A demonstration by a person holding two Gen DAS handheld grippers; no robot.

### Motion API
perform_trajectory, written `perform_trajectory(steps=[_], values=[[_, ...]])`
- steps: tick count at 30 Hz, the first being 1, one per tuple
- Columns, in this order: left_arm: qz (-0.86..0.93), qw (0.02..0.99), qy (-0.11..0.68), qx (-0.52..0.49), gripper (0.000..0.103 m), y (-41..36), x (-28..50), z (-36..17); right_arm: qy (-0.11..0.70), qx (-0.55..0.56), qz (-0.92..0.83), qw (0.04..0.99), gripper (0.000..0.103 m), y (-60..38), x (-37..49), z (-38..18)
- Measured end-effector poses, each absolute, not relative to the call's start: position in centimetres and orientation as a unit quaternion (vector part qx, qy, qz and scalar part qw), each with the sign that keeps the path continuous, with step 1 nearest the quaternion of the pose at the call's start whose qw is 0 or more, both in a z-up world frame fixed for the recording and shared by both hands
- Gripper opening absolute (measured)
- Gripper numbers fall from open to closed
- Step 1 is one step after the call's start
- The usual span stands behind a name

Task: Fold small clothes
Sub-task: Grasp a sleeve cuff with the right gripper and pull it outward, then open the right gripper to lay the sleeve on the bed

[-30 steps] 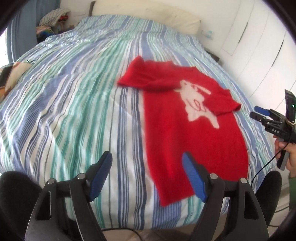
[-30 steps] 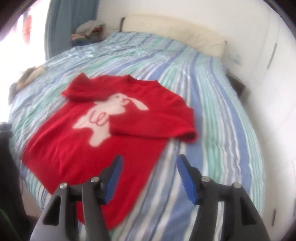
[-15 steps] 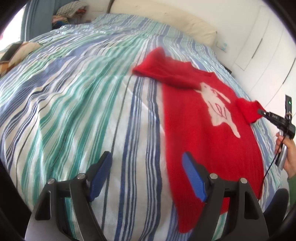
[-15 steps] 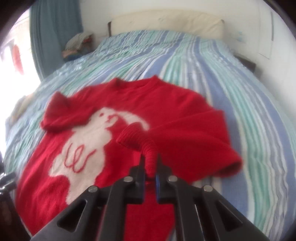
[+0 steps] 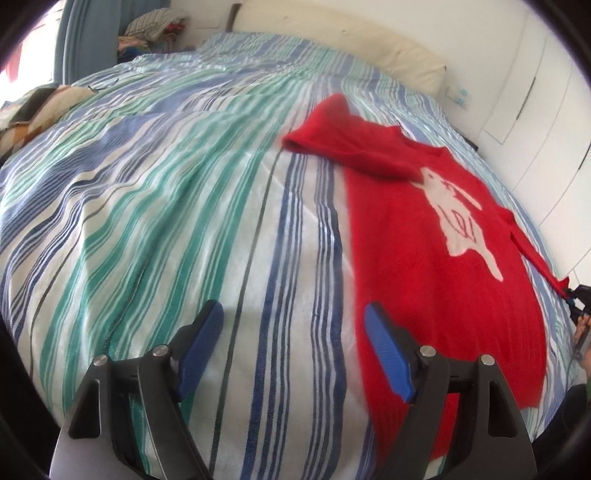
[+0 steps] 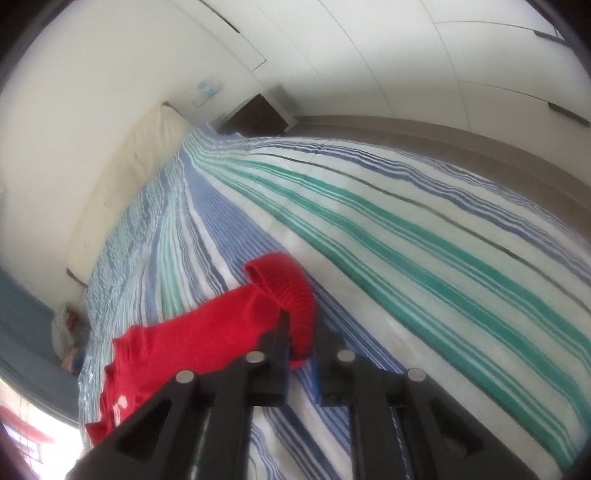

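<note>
A small red sweater [image 5: 424, 236] with a white rabbit on it lies flat on the striped bed [image 5: 166, 206]. Its far sleeve [image 5: 325, 140] is folded across the chest. My left gripper [image 5: 291, 332] is open and empty above the bed, left of the sweater's hem. My right gripper [image 6: 299, 325] is shut on the cuff of the other sleeve [image 6: 291, 288] and holds it stretched out to the right, off the body. That gripper also shows at the right edge of the left wrist view [image 5: 576, 299].
A cream pillow [image 5: 351, 48] lies along the headboard. White wardrobe doors [image 5: 535, 92] stand right of the bed, with a dark nightstand [image 6: 258, 114] in the corner. Piled clothes [image 5: 147, 29] sit at the far left, a patterned blanket [image 5: 33, 110] nearer.
My right gripper closed on the folded-in right sleeve's cuff and pulled it outward to the right, straightening it. My left gripper moved left along the bed, staying open.
</note>
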State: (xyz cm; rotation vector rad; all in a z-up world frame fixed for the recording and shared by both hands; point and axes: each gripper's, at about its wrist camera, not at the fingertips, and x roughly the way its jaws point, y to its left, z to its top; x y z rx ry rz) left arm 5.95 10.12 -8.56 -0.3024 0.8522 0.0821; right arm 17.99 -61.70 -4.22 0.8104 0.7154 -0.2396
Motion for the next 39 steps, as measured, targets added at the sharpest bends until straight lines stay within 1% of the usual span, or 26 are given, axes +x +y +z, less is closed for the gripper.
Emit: perform_trajectory(steps=[2, 4, 5, 6, 7, 8, 9, 13, 20, 24, 25, 26, 28, 29, 30, 31, 32, 33, 35, 37, 39], values=[[0.042, 0.900, 0.412, -0.140, 0.082, 9.9, 5.9, -8.8, 0.336, 0.412, -0.103, 0.841, 0.017, -62.0, 18.0, -4.6], [0.043, 0.900, 0.413, -0.134, 0.084, 9.8, 6.1, -8.9, 0.333, 0.434, -0.095, 0.832, 0.042, -62.2, 17.8, -5.0], [0.043, 0.900, 0.413, -0.131, 0.085, 9.7, 6.2, -9.0, 0.333, 0.439, -0.093, 0.829, 0.045, -62.2, 17.8, -5.2], [0.044, 0.901, 0.413, -0.129, 0.086, 9.6, 6.2, -9.1, 0.335, 0.439, -0.092, 0.829, 0.046, -62.0, 17.8, -5.3], [0.044, 0.901, 0.413, -0.126, 0.086, 9.5, 6.3, -9.1, 0.339, 0.433, -0.093, 0.830, 0.044, -61.9, 17.8, -5.3], [0.044, 0.901, 0.413, -0.123, 0.086, 9.5, 6.3, -9.1, 0.346, 0.421, -0.097, 0.832, 0.038, -61.8, 17.8, -5.2], [0.044, 0.902, 0.413, -0.121, 0.086, 9.4, 6.2, -9.1, 0.351, 0.404, -0.115, 0.837, 0.005, -61.8, 17.6, -5.0], [0.041, 0.902, 0.412, -0.118, 0.086, 9.4, 6.1, -9.1, 0.365, 0.350, -0.190, 0.842, 0.004, -62.1, 17.1, -4.6], [0.044, 0.903, 0.415, -0.097, 0.086, 8.9, 6.2, -9.1, 0.401, 0.295, -0.236, 0.835, 0.003, -62.2, 17.5, -5.1], [0.044, 0.902, 0.423, -0.079, 0.086, 8.5, 6.0, -8.2, 0.409, 0.272, -0.245, 0.836, 0.003, -61.6, 17.9, -4.9], [0.042, 0.902, 0.423, -0.073, 0.086, 8.4, 6.0, -7.6, 0.409, 0.268, -0.247, 0.836, 0.005, -61.5, 17.7, -4.8], [0.038, 0.904, 0.420, -0.068, 0.086, 8.2, 6.0, -6.9, 0.408, 0.267, -0.248, 0.837, 0.010, -61.4, 17.4, -4.5], [0.022, 0.912, 0.406, -0.050, 0.086, 7.7, 6.5, -4.9, 0.401, 0.263, -0.265, 0.837, 0.036, -61.3, 16.6, -3.8], [0.012, 0.919, 0.393, -0.035, 0.086, 7.3, 7.1, -3.6, 0.391, 0.262, -0.275, 0.838, 0.044, -61.2, 16.1, -3.3], [0.002, 0.926, 0.377, -0.018, 0.086, 6.8, 8.0, -2.2, 0.378, 0.259, -0.290, 0.840, 0.058, -61.2, 15.5, -2.6], [-0.011, 0.933, 0.361, 0.000, 0.087, 6.2, 9.1, -0.8, 0.362, 0.251, -0.308, 0.843, 0.062, -61.1, 14.6, -1.8], [-0.028, 0.937, 0.347, 0.018, 0.089, 5.4, 10.5, 0.5, 0.345, 0.242, -0.322, 0.848, 0.062, -61.0, 13.9, -0.9], [-0.053, 0.938, 0.340, 0.034, 0.094, 4.6, 12.2, 1.6, 0.328, 0.234, -0.329, 0.854, 0.063, -61.0, 13.4, 0.0], [-0.119, 0.927, 0.351, 0.059, 0.094, 2.7, 16.5, 2.6, 0.296, 0.220, -0.333, 0.868, 0.063, -60.7, 12.7, 1.4], [-0.168, 0.900, 0.396, 0.075, 0.094, 1.0, 21.9, 2.0, 0.274, 0.209, -0.332, 0.878, 0.065, -60.1, 12.5, 2.5], [-0.165, 0.877, 0.446, 0.075, 0.091, -0.1, 27.2, 0.1, 0.265, 0.204, -0.323, 0.885, 0.067, -59.4, 12.4, 2.9]])
